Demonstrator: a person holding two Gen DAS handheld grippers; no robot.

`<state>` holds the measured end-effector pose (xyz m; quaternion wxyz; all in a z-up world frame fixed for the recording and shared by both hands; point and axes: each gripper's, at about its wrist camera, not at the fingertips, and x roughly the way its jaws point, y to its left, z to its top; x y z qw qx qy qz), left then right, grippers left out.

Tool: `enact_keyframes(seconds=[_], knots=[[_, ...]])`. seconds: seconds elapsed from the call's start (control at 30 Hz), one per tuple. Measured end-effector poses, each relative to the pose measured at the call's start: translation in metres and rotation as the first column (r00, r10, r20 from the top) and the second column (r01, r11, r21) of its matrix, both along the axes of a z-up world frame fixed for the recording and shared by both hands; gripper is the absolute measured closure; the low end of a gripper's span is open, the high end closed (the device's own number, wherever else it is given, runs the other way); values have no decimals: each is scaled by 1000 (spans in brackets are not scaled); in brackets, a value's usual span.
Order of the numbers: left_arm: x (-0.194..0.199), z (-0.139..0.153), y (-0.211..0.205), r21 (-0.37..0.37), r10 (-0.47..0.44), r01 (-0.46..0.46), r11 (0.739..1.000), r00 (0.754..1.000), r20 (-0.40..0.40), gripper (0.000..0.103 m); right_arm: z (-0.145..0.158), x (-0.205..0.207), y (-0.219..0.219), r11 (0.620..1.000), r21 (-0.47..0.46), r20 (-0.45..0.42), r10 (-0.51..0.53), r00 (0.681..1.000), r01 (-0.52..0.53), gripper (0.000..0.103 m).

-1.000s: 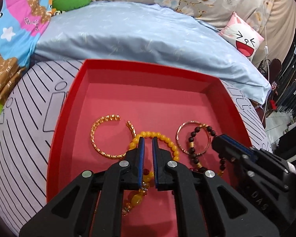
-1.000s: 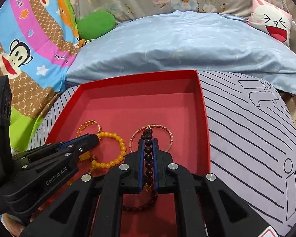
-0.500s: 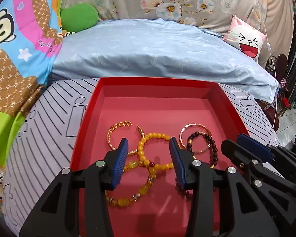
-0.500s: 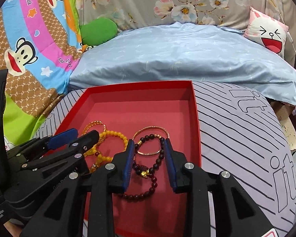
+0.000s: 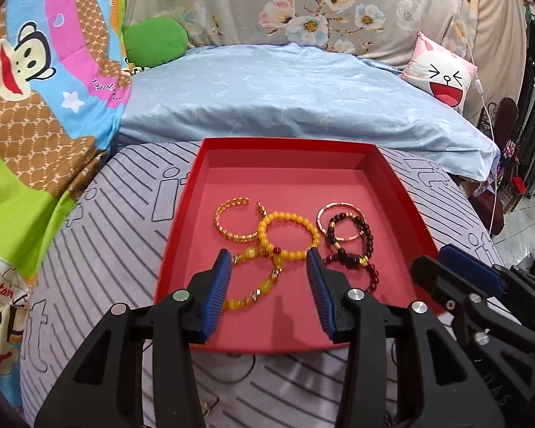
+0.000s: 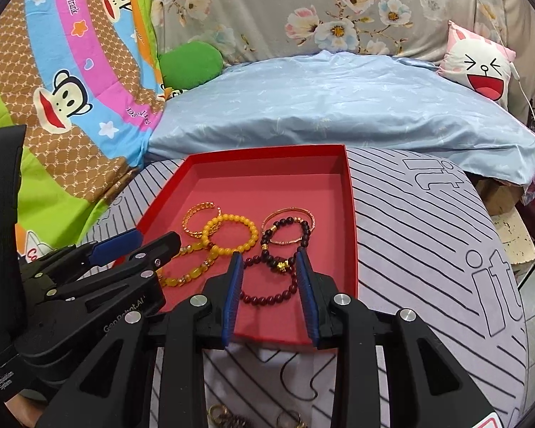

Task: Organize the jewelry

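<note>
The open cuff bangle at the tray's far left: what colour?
Gold, textured open cuff bangle; clearest in the left wrist view.

"GenRobot.AI" on left gripper [image 6: 135,249]

Bright, even light; sharp; fisheye-warped, vignetted edges.

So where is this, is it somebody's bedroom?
Most likely a bedroom. A red tray of bracelets sits on a striped bed cover, with a blue quilt behind it, a laughing bunny cushion and a cartoon monkey blanket.
</note>
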<state>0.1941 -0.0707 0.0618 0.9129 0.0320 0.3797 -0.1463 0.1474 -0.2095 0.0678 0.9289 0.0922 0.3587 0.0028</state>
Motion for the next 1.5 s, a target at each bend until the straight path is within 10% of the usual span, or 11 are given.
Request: enact_keyframes(seconds=[0.8,1.5], knots=[[-107,-43,39,-17,30,-31,999,997,-69,57,-50,-110,10,999,41,-103,9,995,-4,73],[-135,-70,62,-51,50,-56,997,993,-107,55,-77,-121,26,999,44,-135,23,991,-17,73]])
